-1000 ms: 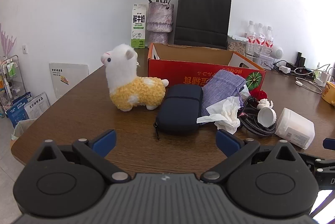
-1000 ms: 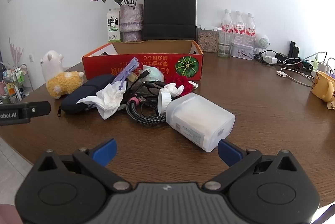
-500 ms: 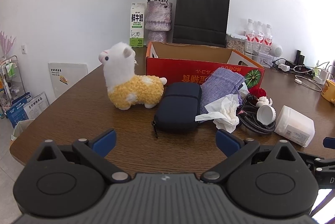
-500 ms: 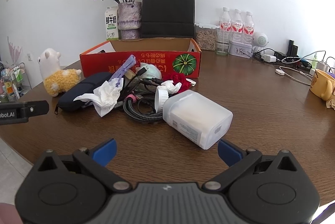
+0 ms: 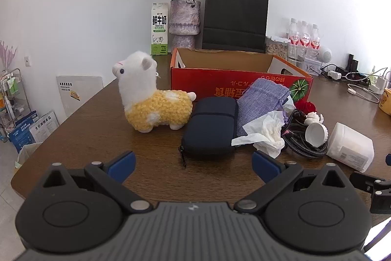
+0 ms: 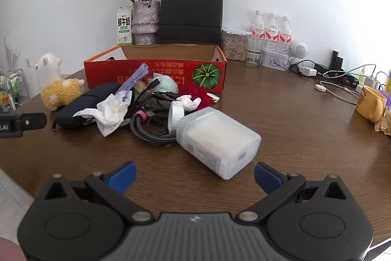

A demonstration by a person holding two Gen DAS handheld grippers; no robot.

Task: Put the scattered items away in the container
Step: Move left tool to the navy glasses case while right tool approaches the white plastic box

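Note:
An open red cardboard box (image 5: 240,87) (image 6: 156,73) stands on the brown table. In front of it lie a plush alpaca (image 5: 152,102) (image 6: 57,87), a dark zip case (image 5: 210,129) (image 6: 83,106), a purple pouch (image 5: 262,99), crumpled tissue (image 5: 265,131) (image 6: 110,113), coiled braided cable (image 5: 305,146) (image 6: 151,131), a red flower (image 6: 199,93) and a translucent white tub (image 6: 217,141) (image 5: 350,150) on its side. My left gripper (image 5: 193,163) is open just short of the zip case. My right gripper (image 6: 195,175) is open just short of the tub. Both hold nothing.
Behind the box stand a milk carton (image 5: 159,29), a vase of dried roses (image 5: 184,24) and a black paper bag (image 5: 234,16). Water bottles (image 6: 271,34), a jar, chargers and cables (image 6: 337,85) crowd the back right. A yellow mug (image 6: 370,102) sits at the right edge.
Both grippers have moved slightly forward toward the pile, so the items appear a little nearer. Both stay open and nothing on the table has moved.

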